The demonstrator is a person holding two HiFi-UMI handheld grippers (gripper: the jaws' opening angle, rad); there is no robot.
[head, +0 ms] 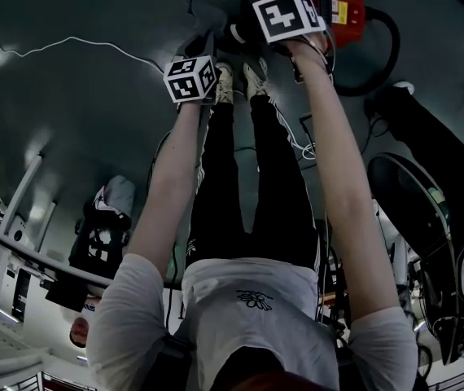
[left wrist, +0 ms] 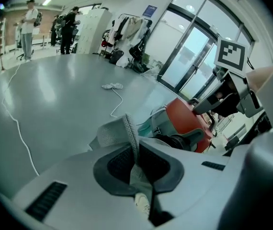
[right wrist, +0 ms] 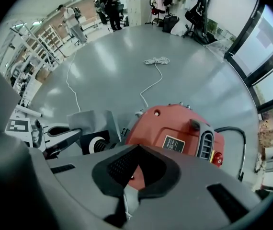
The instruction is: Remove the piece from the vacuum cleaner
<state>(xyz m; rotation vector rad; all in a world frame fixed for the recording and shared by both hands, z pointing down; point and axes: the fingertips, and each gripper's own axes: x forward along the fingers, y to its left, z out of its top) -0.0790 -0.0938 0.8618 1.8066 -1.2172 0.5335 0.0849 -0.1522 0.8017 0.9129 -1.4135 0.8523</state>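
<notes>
Head view: both arms reach down to the floor, the left gripper (head: 202,55) just beside the red vacuum cleaner (head: 342,6) and the right gripper (head: 285,35) directly over it. Left gripper view: the jaws are clamped on a grey mesh fabric piece (left wrist: 115,132), which lies close to the red body. Right gripper view: the jaws are drawn together above the red housing, though whether they pinch anything is unclear.
</notes>
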